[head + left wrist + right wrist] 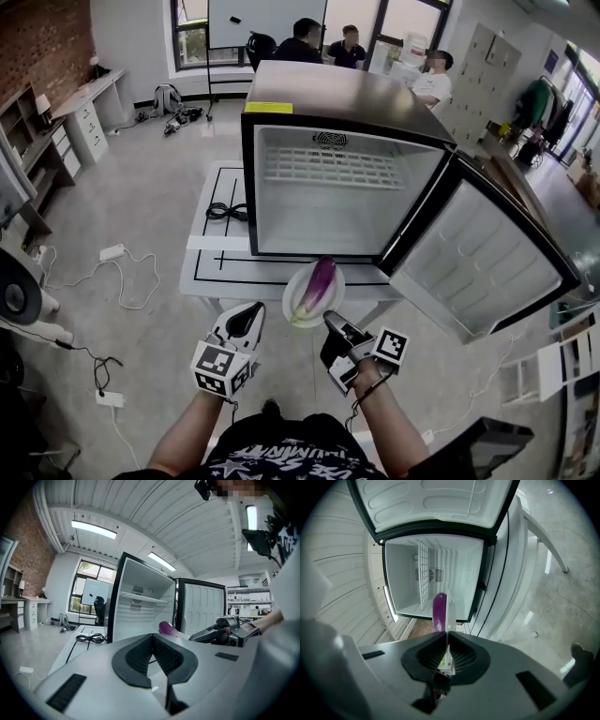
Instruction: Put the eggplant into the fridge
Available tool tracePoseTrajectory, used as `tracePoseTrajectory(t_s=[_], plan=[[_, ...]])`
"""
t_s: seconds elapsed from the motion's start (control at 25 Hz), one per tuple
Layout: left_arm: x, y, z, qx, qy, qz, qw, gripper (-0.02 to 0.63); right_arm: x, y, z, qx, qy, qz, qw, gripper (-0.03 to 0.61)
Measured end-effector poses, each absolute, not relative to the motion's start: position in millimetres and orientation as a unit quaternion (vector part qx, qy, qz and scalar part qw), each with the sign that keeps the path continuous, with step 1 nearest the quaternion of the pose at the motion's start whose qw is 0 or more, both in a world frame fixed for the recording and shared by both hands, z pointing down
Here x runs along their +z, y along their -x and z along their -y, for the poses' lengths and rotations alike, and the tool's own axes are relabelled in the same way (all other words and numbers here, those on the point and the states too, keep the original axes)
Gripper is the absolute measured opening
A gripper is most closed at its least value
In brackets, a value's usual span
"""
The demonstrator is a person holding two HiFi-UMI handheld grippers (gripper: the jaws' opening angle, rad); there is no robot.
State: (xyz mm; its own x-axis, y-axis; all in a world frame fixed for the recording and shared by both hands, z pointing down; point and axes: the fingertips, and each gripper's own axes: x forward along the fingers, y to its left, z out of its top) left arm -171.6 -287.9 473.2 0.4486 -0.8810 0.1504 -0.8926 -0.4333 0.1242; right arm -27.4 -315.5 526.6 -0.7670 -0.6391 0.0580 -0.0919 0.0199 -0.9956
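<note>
Eggplant (318, 286) lies on a white plate (290, 302) just in front of the open fridge (347, 178), past the desk (211, 272) edge. The right tongs (330, 322) pinch the plate's near rim; the left tongs (246, 322) sit beside it, closed on nothing. The eggplant looks smooth and firm, so it would likely slide if the plate tips. The right gripper view shows the plate only edge-on, so how steady it sits is unclear.
</note>
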Motion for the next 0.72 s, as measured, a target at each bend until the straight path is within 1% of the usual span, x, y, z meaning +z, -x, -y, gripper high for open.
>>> tracePoseTrajectory(t_s=[0.4, 0.72], plan=[[477.9, 185.4, 304.9, 0.026, -0.845, 0.525, 0.098, 0.009, 531.4, 37.0, 331.0, -0.649, 0.275, -0.676, 0.213, 0.021], [479.0, 189.8, 339.4, 0.029, -0.834, 0.542, 0.098, 0.009, 529.9, 44.7, 375.6, -0.653, 0.259, -0.681, 0.206, 0.021]])
